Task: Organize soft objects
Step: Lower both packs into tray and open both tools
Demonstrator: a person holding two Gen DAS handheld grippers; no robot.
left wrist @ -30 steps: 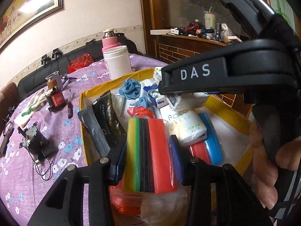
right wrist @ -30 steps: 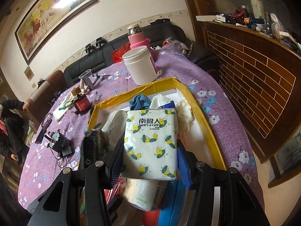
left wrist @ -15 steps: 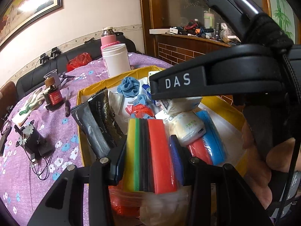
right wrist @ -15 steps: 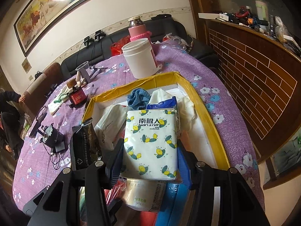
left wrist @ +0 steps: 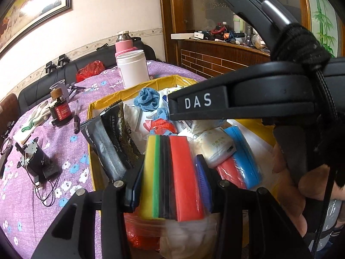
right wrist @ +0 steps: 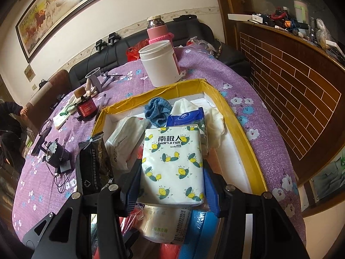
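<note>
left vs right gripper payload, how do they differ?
The left gripper clamps a sponge stack in plain yellow, green, black and red bands; the right gripper clamps a tissue pack, white with a lemon print and "NanJiRen" lettering. The sponge stack is several slabs on edge; the tissue pack is one wrapped, wider block. Both are held above the yellow-rimmed box.

White jar [right wrist: 159, 63] and pink flask [right wrist: 157, 30] on purple tablecloth [right wrist: 248, 99].

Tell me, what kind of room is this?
Probably a home living room: a framed horse painting hangs above a black sofa, and a table with a purple flowered cloth holds everyday clutter.
</note>
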